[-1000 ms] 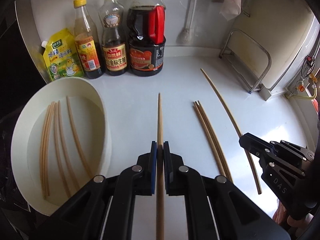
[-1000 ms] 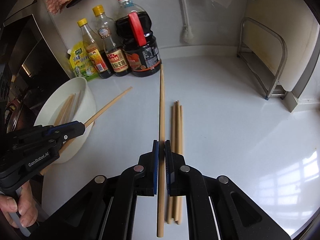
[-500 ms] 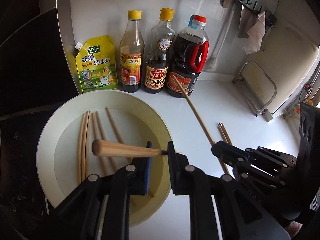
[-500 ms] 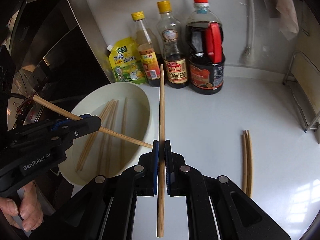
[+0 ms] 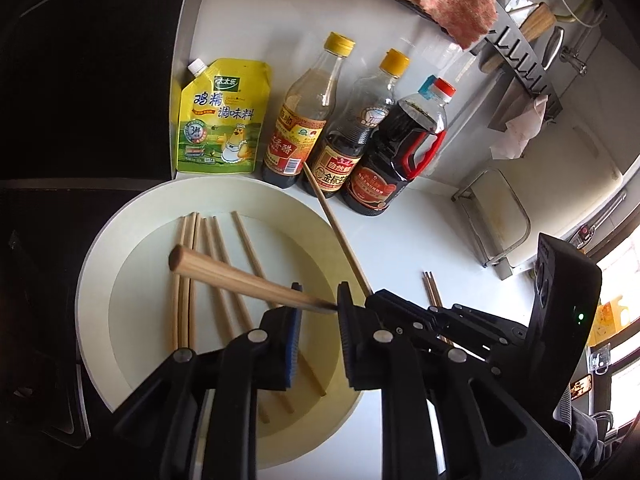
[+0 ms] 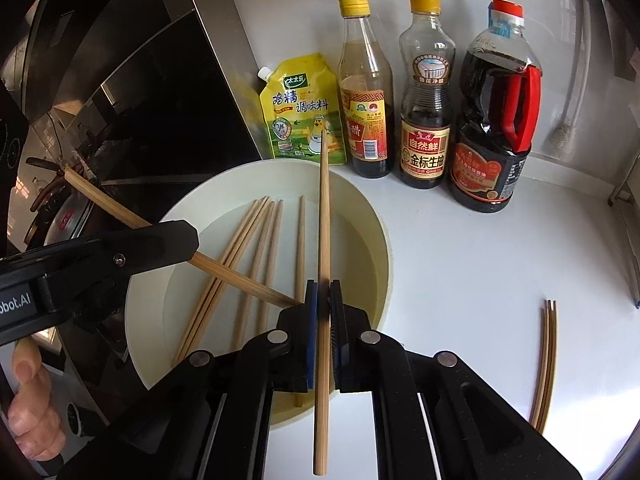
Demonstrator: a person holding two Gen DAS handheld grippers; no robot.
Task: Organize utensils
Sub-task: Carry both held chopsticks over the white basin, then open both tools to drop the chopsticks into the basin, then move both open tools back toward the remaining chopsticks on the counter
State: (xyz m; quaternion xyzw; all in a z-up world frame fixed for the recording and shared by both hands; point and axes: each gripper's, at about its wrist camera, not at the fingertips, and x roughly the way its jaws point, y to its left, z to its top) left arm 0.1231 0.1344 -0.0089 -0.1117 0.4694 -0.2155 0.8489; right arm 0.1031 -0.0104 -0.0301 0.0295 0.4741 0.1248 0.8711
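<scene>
- Chopsticks were the job: five lay loose in the white bowl (image 6: 384, 248) at centre left of the right-wrist view, roughly side by side.
- At the left edge of that view, the left gripper (image 6: 192, 240) hung over the bowl with one chopstick (image 6: 100, 196) slanting across it; a hand (image 6: 28, 412) showed at lower left.
- From its own camera, the left gripper (image 5: 318, 306) had its jaws parting narrowly, and that chopstick (image 5: 240, 276) sat skewed across the gap with its tip near the right pad; whether the pads still pinched it, I could not tell.
- At centre, the right gripper (image 6: 324, 300) was clamped tight on a second chopstick (image 6: 325, 216), held near its lower third and pointing up the frame over the bowl.
- At lower right, a last pair (image 6: 546, 364) lay on the counter (image 6: 460, 280), well apart from the bowl.
- Judged by look, these sticks are light, stiff and smooth, so they swing easily in a grip; taking hold nearer the middle should limit that.
- Bottles (image 6: 428, 92) stood behind the bowl.
</scene>
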